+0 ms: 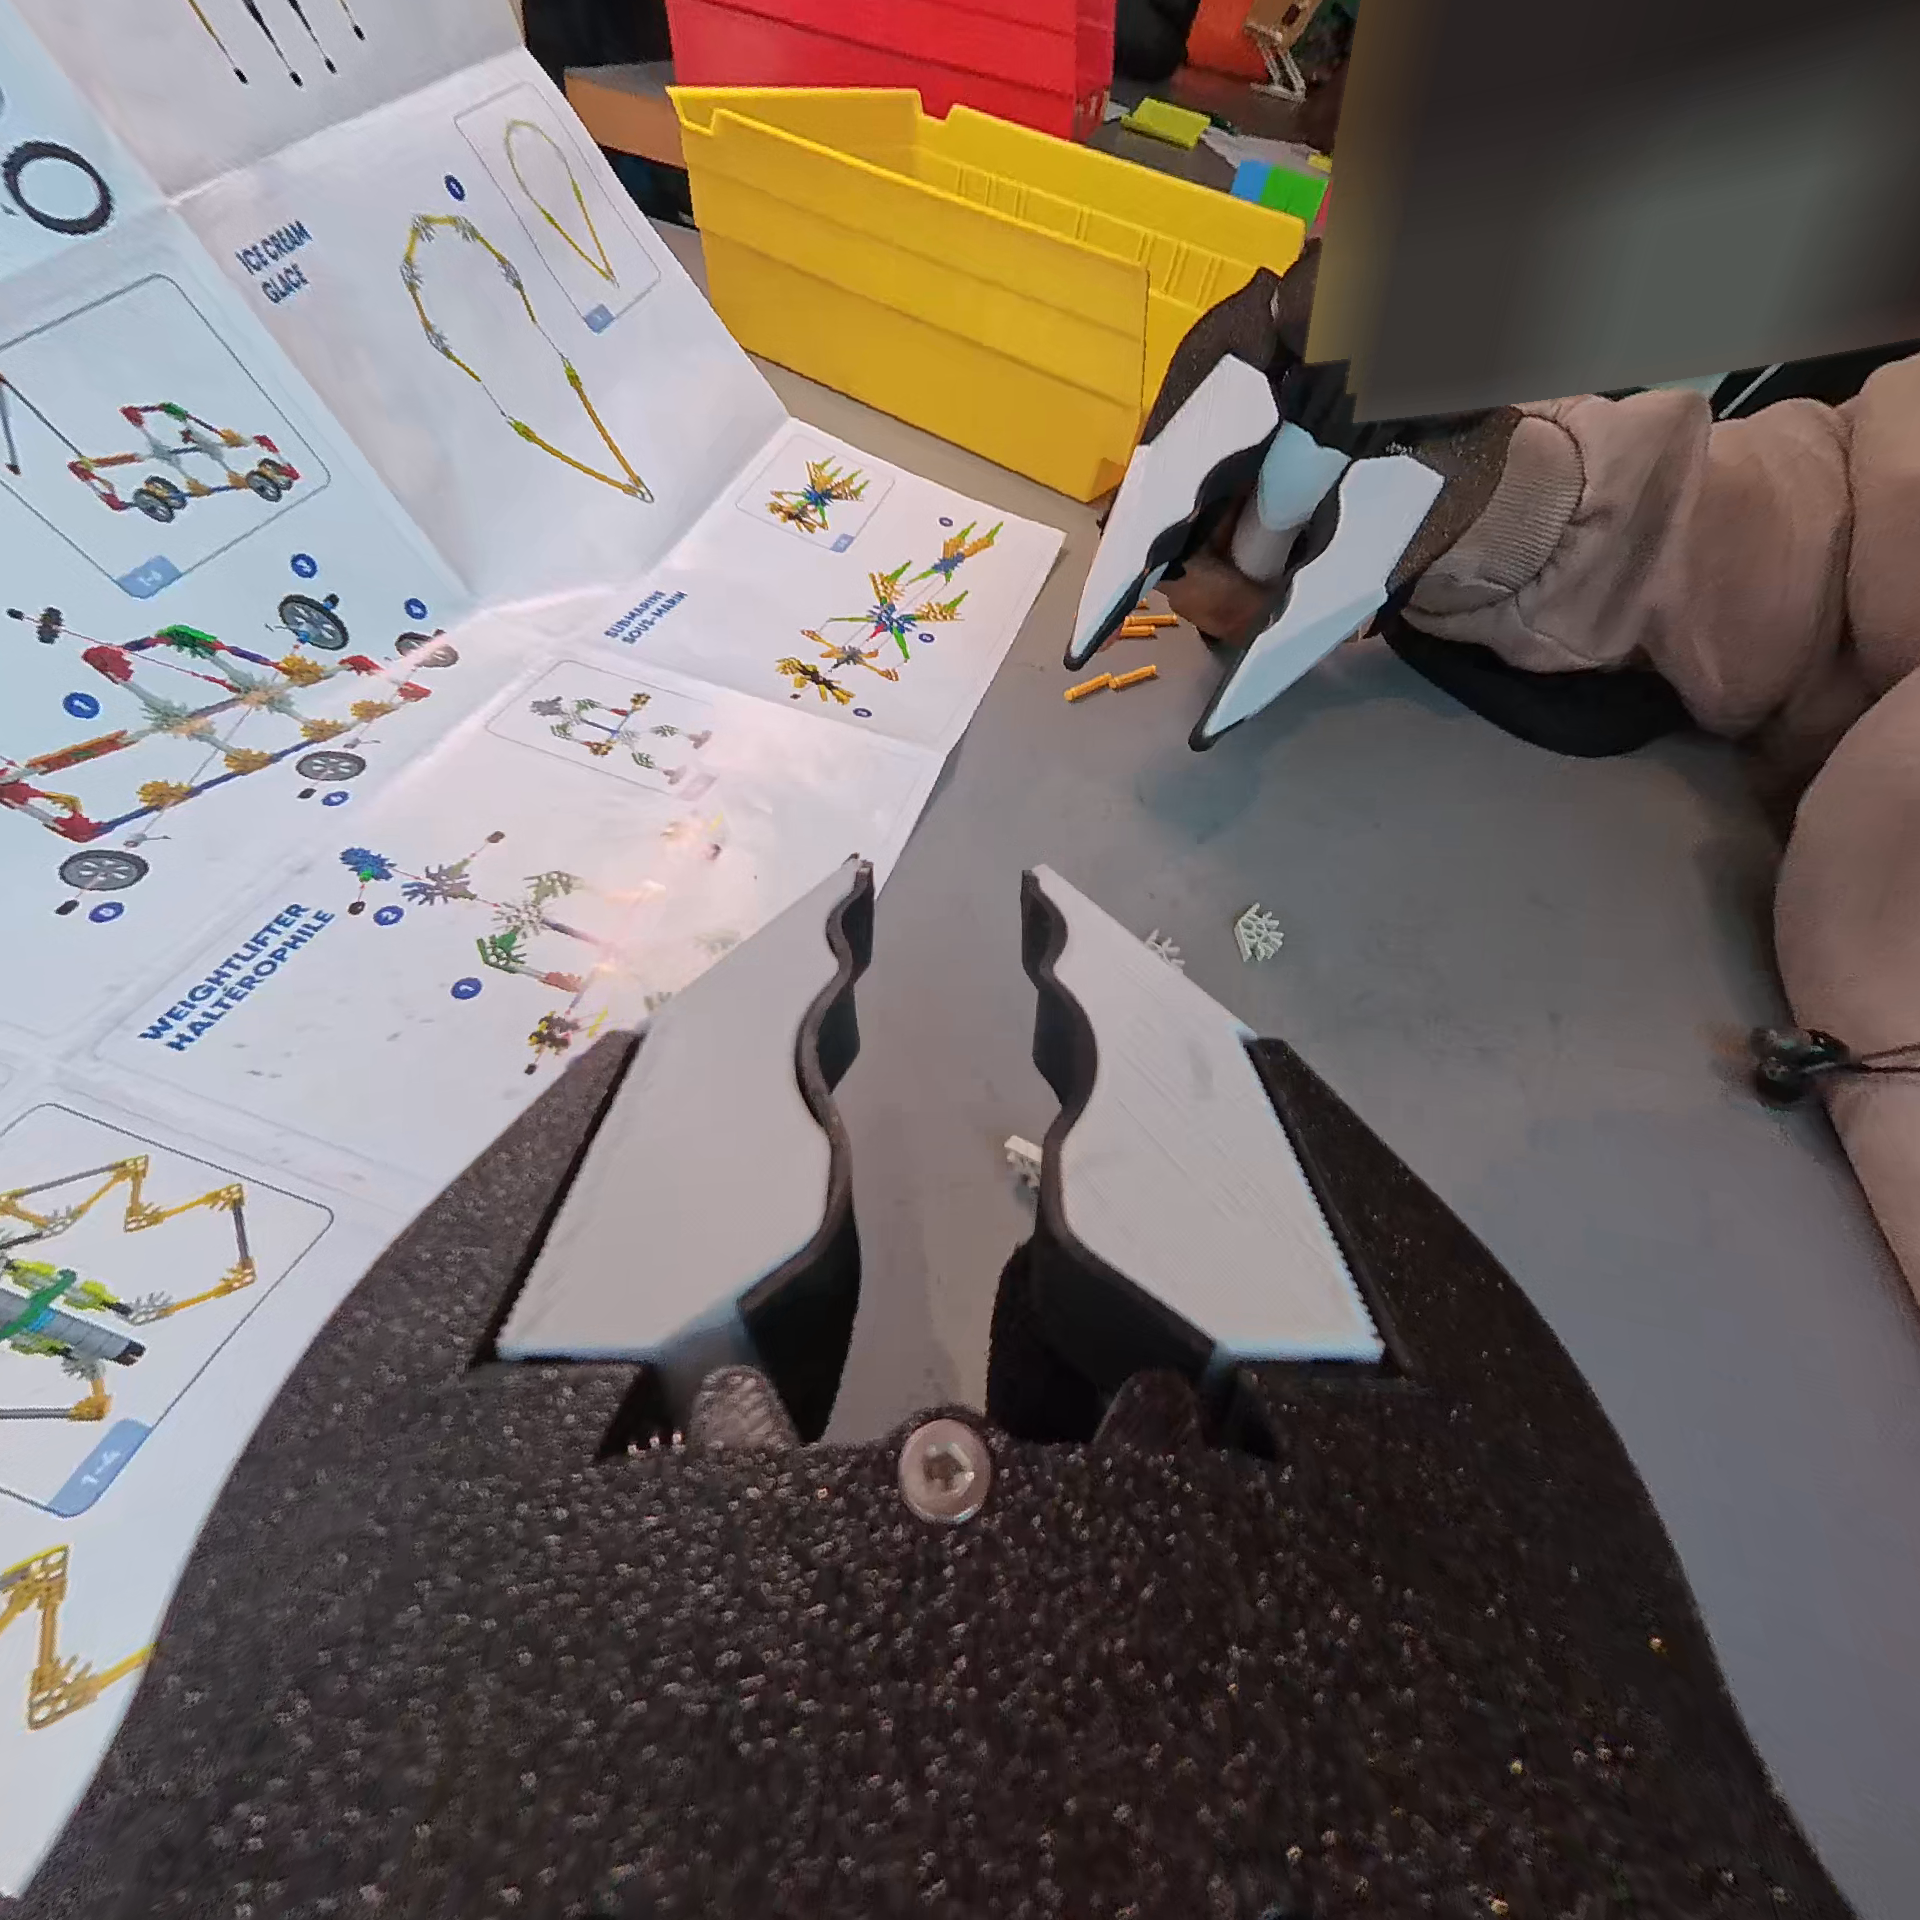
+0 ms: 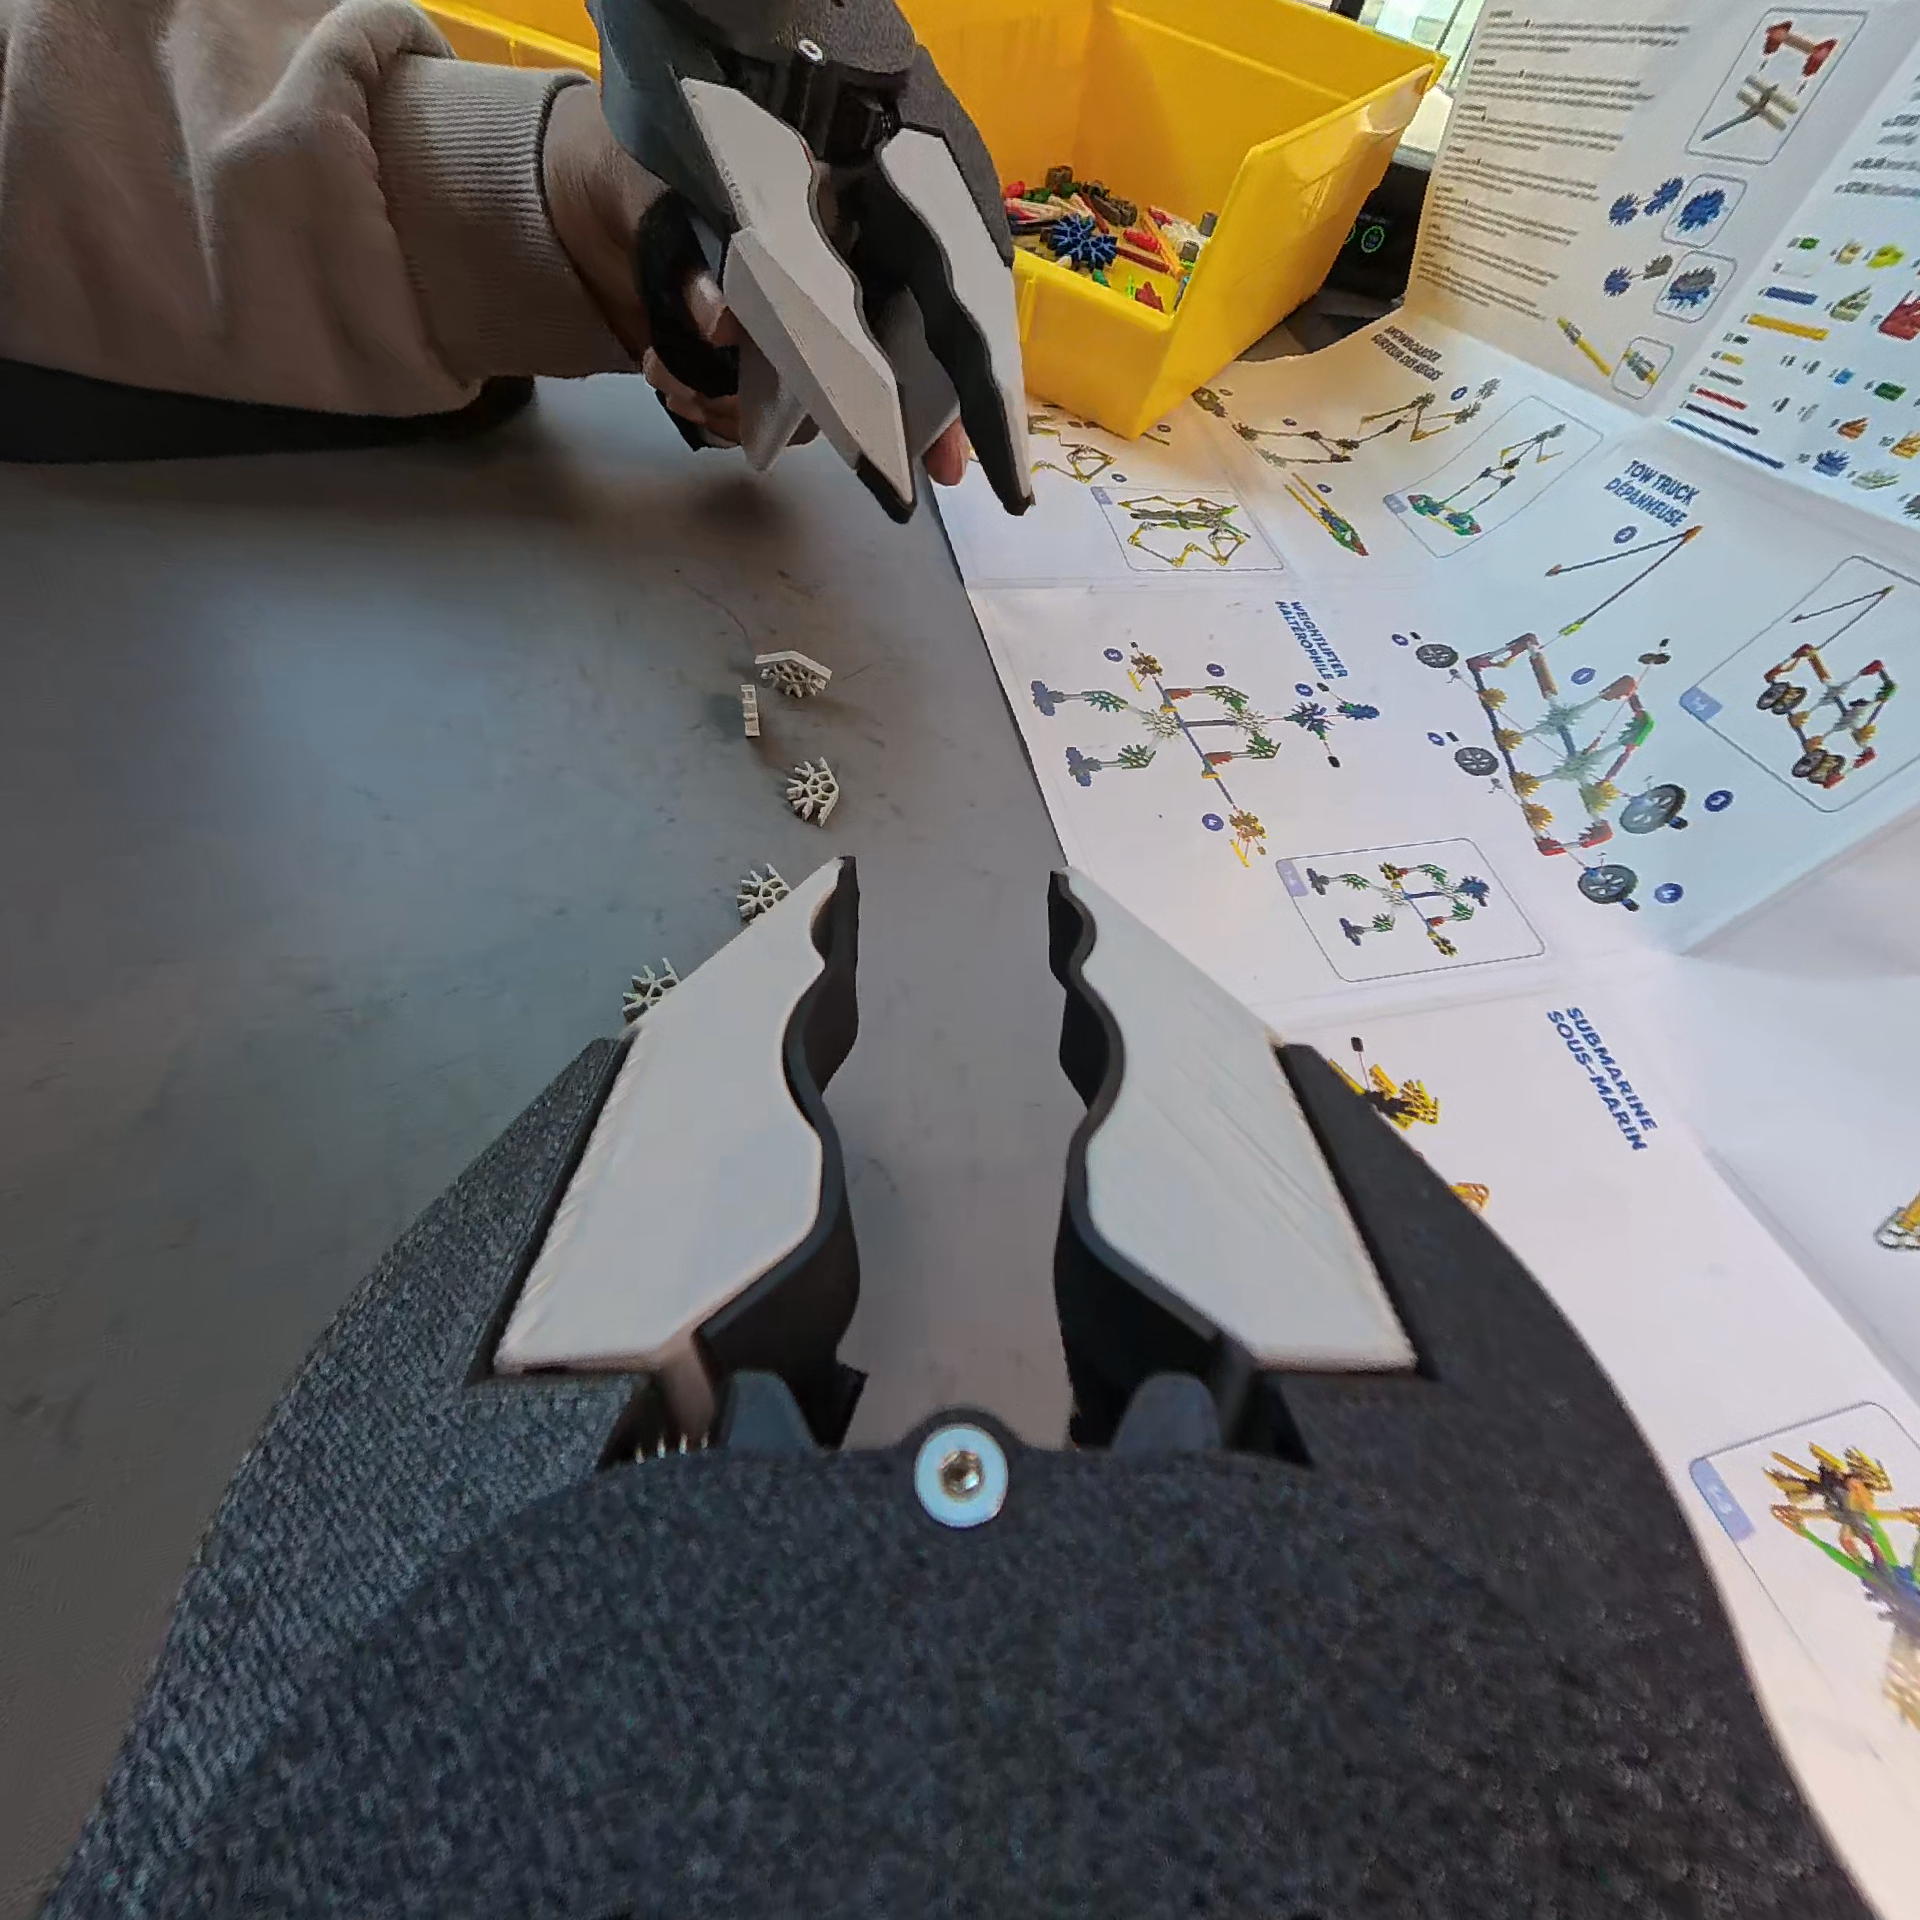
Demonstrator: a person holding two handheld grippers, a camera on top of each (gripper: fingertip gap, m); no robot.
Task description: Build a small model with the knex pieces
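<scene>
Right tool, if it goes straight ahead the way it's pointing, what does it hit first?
The open right tool points along bare grey tabletop. Farther on, the other, left tool hangs in that line and looks like the first contact, though depth is unclear. The small pale snowflake-shaped connectors lie just left.

A matte grey tabletop (image 2: 312,727) catches soft light, with red bins (image 1: 894,42) stacked behind.

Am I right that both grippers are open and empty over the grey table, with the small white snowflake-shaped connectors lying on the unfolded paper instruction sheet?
Not quite. The small white snowflake-shaped connectors lie on the bare grey table, beside the unfolded paper instruction sheet, as the right wrist view shows. The rest holds: the left gripper and right gripper are open and empty.
</scene>
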